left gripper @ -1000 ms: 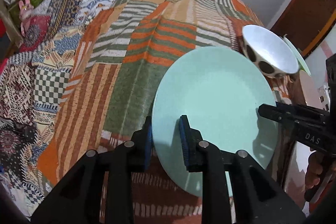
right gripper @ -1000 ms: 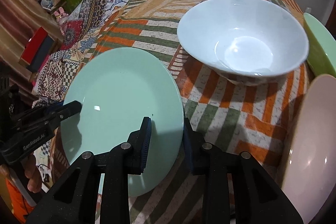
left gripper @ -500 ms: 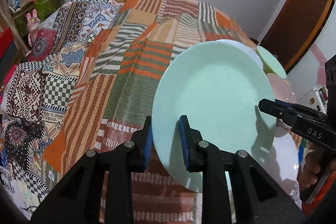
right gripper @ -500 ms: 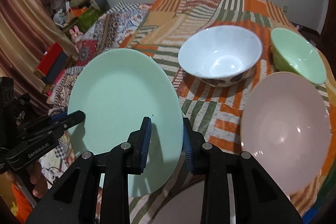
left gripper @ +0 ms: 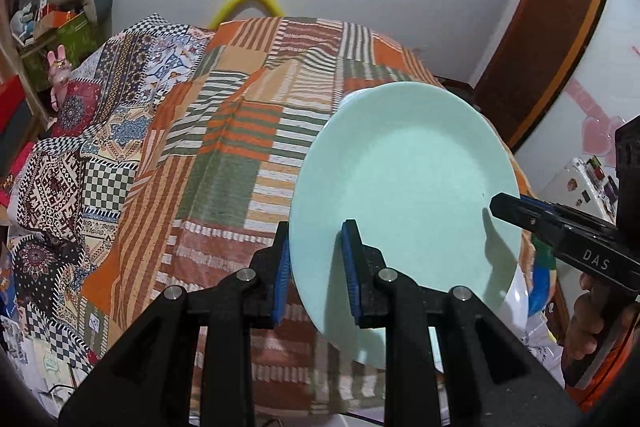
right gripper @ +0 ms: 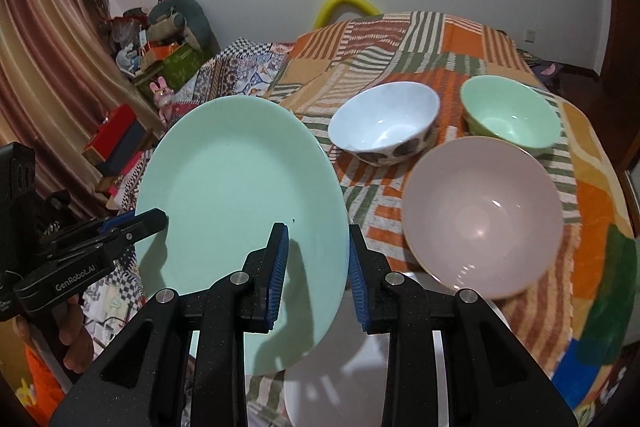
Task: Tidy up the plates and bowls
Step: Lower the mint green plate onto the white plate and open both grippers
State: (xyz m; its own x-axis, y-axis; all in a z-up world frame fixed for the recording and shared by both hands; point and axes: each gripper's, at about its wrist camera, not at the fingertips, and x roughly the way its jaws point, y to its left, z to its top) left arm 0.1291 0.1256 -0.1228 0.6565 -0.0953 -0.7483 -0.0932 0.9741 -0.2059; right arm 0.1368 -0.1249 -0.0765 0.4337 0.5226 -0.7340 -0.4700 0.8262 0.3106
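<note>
A mint-green plate is held in the air above the patchwork cloth, tilted, gripped on opposite rims. My left gripper is shut on its near rim; my right gripper is shut on the other rim of the plate. In the right wrist view a white bowl with dark spots, a light green bowl and a pink bowl sit on the cloth to the right. A white plate lies under my right gripper, partly hidden.
The patchwork cloth covers the whole surface. Toys and boxes are piled at the far left by a curtain. A yellow hoop stands at the back by the wall. A brown door is at the right.
Both grippers have lifted the green plate up and back from the cloth. The view has widened, so the bowls now look smaller and farther off.
</note>
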